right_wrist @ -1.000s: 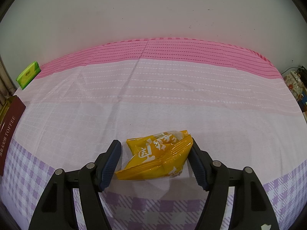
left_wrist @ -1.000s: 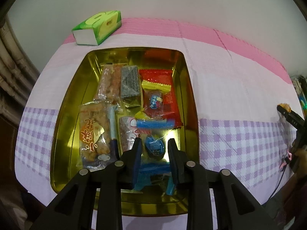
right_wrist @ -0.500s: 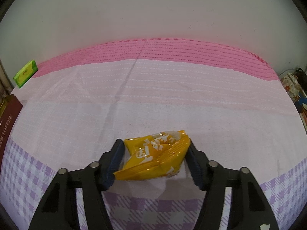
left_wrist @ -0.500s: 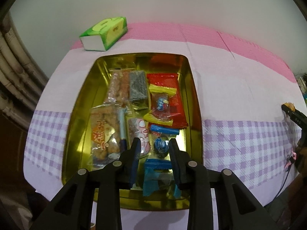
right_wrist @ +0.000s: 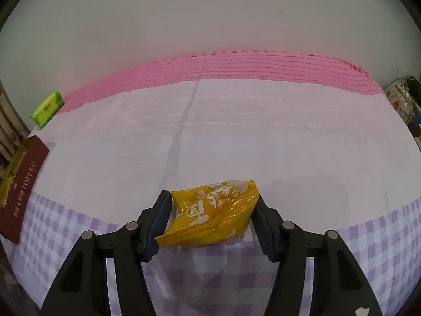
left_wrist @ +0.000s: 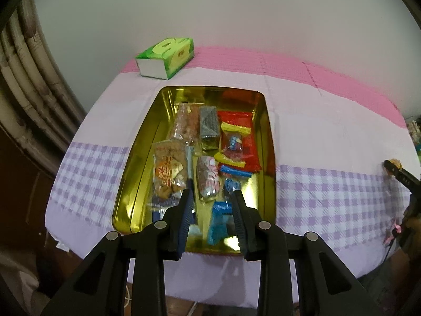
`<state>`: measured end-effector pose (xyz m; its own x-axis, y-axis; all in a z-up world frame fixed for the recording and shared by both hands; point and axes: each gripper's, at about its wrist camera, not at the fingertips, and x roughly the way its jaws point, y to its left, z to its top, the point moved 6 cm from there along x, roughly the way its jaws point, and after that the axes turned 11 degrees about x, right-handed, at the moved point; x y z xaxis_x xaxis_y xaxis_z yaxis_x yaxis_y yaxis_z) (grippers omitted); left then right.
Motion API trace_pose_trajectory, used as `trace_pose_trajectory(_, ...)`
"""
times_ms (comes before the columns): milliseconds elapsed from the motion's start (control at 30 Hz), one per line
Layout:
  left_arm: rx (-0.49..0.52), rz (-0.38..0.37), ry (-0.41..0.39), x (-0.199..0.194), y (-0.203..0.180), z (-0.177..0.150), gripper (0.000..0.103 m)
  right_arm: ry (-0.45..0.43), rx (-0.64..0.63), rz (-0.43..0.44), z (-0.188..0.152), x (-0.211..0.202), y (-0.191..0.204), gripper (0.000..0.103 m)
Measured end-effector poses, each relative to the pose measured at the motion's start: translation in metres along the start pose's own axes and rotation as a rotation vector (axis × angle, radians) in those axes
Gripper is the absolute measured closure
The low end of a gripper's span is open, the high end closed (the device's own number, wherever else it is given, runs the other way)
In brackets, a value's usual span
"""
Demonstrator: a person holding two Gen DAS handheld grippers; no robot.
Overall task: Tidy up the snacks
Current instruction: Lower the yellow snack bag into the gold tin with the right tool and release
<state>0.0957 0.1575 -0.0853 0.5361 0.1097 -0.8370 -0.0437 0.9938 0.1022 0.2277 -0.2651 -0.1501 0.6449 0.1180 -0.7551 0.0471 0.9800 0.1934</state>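
A gold tin (left_wrist: 136, 163) on the table holds several wrapped snacks: a red packet (left_wrist: 247, 137), a dark bar (left_wrist: 209, 126), an orange cracker pack (left_wrist: 168, 168) and a blue-wrapped sweet (left_wrist: 219, 221). My left gripper (left_wrist: 211, 210) is open and empty, above the tin's near end. My right gripper (right_wrist: 210, 218) is shut on a yellow snack packet (right_wrist: 213, 213), held just above the checked cloth. The right gripper's tip with the yellow packet also shows in the left wrist view (left_wrist: 394, 166), far right of the tin.
A green tissue box (left_wrist: 165, 56) stands behind the tin; it also shows in the right wrist view (right_wrist: 47, 108). The tin's dark red side (right_wrist: 21, 192) sits at the far left of the right wrist view. Clutter (right_wrist: 405, 105) lies past the table's right edge.
My left gripper has drawn back and up from the tin, leaving the blue sweet lying there. My right gripper has closed onto the yellow packet and lifted it slightly.
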Motion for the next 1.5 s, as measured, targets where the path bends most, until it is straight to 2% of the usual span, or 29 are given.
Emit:
trace_pose_trajectory(233,-0.024,0.014,-0.003,-0.012,0.008,-0.012,0.070,0.004,-0.005,0.076,-0.008,-0.017,0.035,0.047)
trace_pose_trajectory(333,-0.044,0.027,-0.008,-0.017,0.016,-0.014,0.063,0.005,-0.034,0.129,-0.011,-0.026,0.067,0.047)
trace_pose_trajectory(400,-0.063,0.038,-0.016,-0.021,0.024,-0.015,0.052,0.007,-0.072,0.160,-0.013,-0.031,0.093,0.047)
trace_pose_trajectory(600,-0.080,0.086,-0.037,-0.028,0.041,-0.011,0.041,0.010,-0.190,0.301,-0.018,-0.052,0.189,0.046)
trace_pose_trajectory(867,-0.097,0.071,-0.032,-0.026,0.050,-0.011,0.035,0.076,-0.350,0.452,-0.036,-0.055,0.317,0.046)
trace_pose_trajectory(1133,-0.103,0.068,-0.026,-0.025,0.059,-0.010,0.032,0.136,-0.406,0.498,-0.052,-0.030,0.391,0.046)
trace_pose_trajectory(1367,-0.130,0.045,-0.010,-0.023,0.065,-0.010,0.024,0.168,-0.400,0.497,-0.052,-0.010,0.418,0.046)
trace_pose_trajectory(1400,-0.133,0.048,-0.008,-0.023,0.066,-0.010,0.019,0.174,-0.398,0.497,-0.052,-0.006,0.421,0.046)
trace_pose_trajectory(1500,-0.140,0.061,-0.019,-0.025,0.068,-0.010,0.016,0.186,-0.398,0.494,-0.054,0.001,0.430,0.046)
